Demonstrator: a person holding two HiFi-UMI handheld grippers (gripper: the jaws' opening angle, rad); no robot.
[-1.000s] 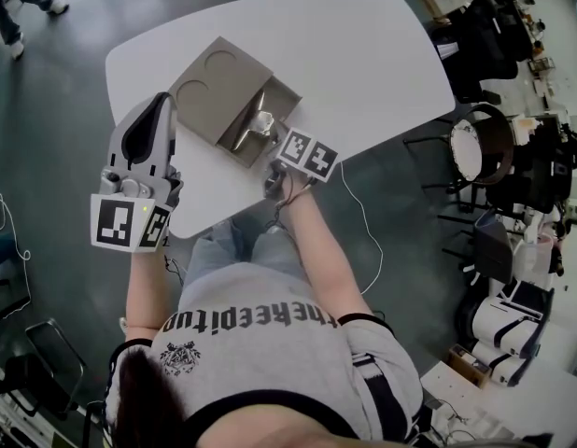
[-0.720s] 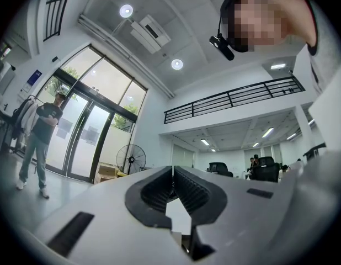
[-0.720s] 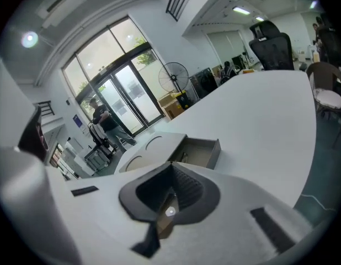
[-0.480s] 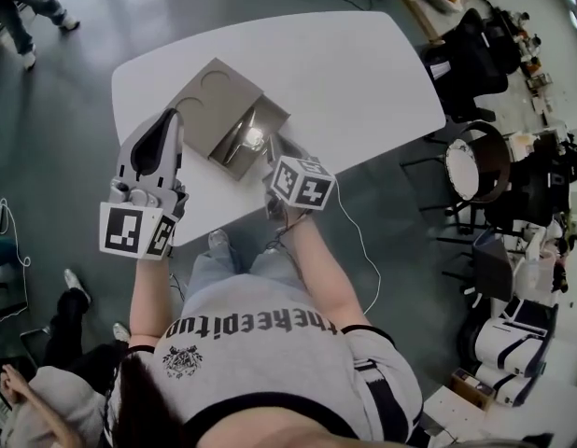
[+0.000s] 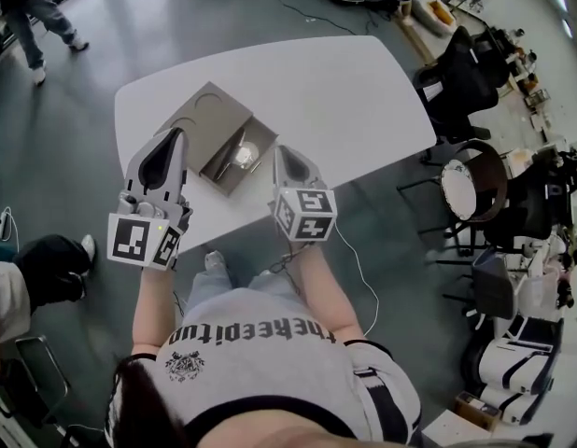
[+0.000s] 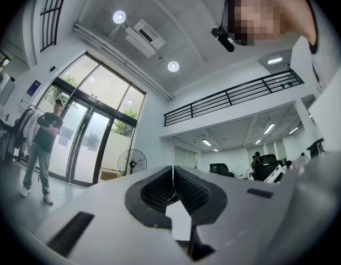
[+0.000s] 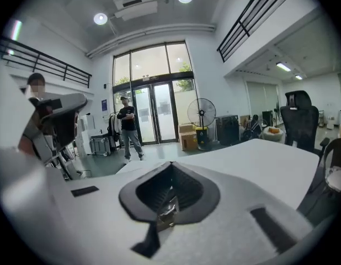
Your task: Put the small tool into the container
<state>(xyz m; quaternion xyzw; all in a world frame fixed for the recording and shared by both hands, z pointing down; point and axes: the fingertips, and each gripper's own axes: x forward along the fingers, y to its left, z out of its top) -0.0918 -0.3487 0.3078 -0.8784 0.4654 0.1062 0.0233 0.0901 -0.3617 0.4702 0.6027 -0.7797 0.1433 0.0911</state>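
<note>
Head view: the container (image 5: 200, 118), a brown box with its lid folded open, sits toward the near left corner of the desk (image 5: 344, 91). The small tool (image 5: 240, 154) shows as a shiny metal piece lying inside the box's open tray, touched by neither pair of tongs.

The left tongs (image 5: 173, 140) hang over the desk's left edge, just beside the container's lid. In the left gripper view their ribbed pads meet in a single line, so they are together with nothing between them. The right tongs (image 5: 280, 154) are held over the near edge, just right of the tray. In the right gripper view they are also pressed together. A small metal bit (image 7: 169, 213) sits at the root of the jaws, and I cannot tell whether it belongs to the tongs themselves. It does not look like the tool, which is plainly in the box.

Judging from this, the placing step looks finished: the tool is in the container and both tongs are clear of it. What is left, if anything, is probably to draw both hands back from the desk, or to fold the lid over, which would call for the left tongs to catch the lid's far edge without jolting the tray.
</note>
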